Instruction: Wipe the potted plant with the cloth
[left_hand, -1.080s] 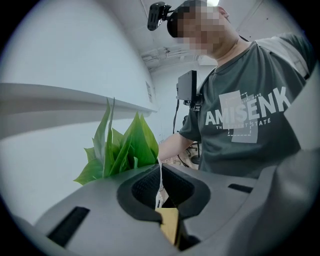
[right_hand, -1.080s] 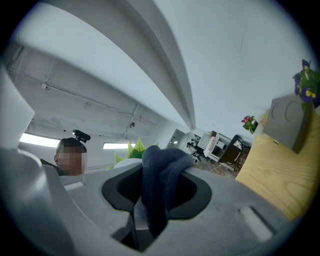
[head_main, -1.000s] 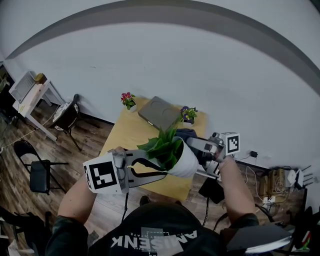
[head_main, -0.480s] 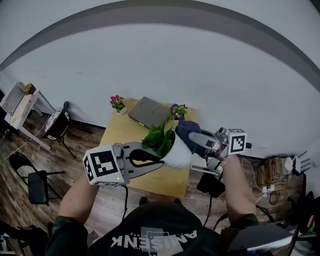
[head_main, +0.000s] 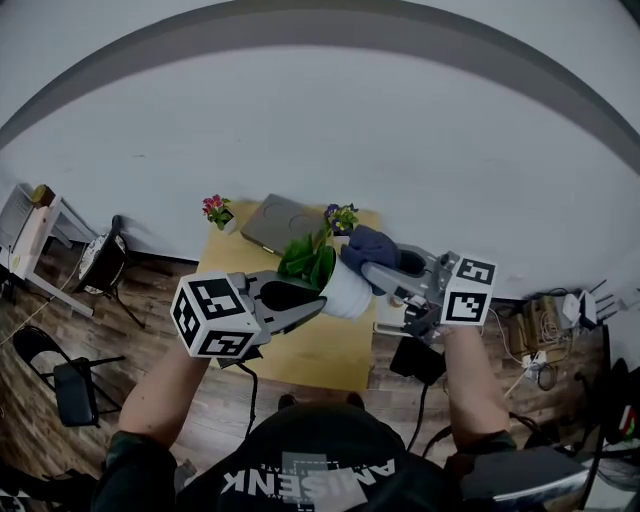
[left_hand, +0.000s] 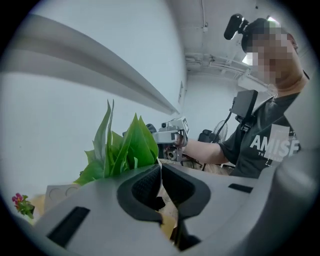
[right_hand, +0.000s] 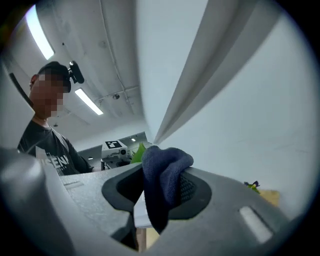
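The left gripper (head_main: 316, 300) was clamped on the thin rim of the white pot of the potted plant (head_main: 343, 288), its jaws drawn almost together, and the plant was held tilted over the wooden table (head_main: 310, 350). The dark blue cloth (head_main: 368, 246) was positioned at the pot's upper right side, just beside the leaves. It was pinched firmly between the jaws of the right gripper (head_main: 372, 268).

Cloth (head_main: 368, 246) right of potted plant (head_main: 322, 272), over table (head_main: 320, 352)
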